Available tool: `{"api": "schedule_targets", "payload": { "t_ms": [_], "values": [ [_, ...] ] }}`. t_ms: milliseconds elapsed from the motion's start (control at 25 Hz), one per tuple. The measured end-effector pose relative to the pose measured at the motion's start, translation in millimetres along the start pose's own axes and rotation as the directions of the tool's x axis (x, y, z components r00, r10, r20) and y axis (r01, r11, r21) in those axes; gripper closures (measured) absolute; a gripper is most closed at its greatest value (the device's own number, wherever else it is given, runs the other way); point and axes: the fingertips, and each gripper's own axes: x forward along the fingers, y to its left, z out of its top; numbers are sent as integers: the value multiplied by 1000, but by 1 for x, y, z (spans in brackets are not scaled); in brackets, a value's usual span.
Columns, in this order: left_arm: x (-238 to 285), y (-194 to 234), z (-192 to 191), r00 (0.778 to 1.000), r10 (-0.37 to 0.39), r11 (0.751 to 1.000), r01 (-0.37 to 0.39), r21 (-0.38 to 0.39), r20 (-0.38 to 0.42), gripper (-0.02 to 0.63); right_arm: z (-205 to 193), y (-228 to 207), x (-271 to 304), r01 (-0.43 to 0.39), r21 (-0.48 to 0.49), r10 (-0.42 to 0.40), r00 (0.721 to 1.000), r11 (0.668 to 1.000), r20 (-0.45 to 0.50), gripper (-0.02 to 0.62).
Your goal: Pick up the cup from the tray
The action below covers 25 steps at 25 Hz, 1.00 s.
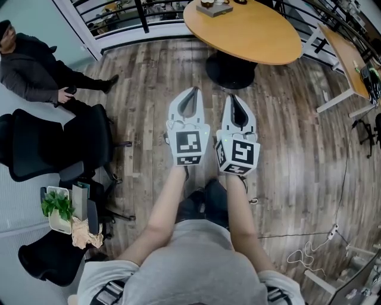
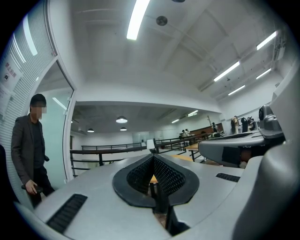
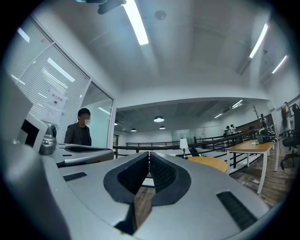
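- Cup (image 1: 208, 3): seen as a small dark shape on the tray (image 1: 215, 10), on the round table (image 1: 262, 36) at top centre.
- Left gripper (image 1: 193, 90) and right gripper (image 1: 233, 96): held side by side mid-frame, jaws closed, nothing gripped.

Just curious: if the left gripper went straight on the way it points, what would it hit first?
Probably the round wooden table: its top shows between the shut jaws of the left gripper. Nothing nearer shows, though depth is unclear.
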Motion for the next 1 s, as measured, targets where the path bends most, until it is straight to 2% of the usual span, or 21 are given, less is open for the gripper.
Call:
{"api": "schedule_targets", "payload": {
  "t_ms": [360,1000],
  "values": [
    [82,9,-9,999,35,999,-34,2,-17,598,-10,-38,78,-38,6,38,999,999,-2,586],
    [260,-1,-11,994,100,995,-100,0,-35,598,-23,-147,230,-111,-1,111,994,994,-16,586]
  ]
}}
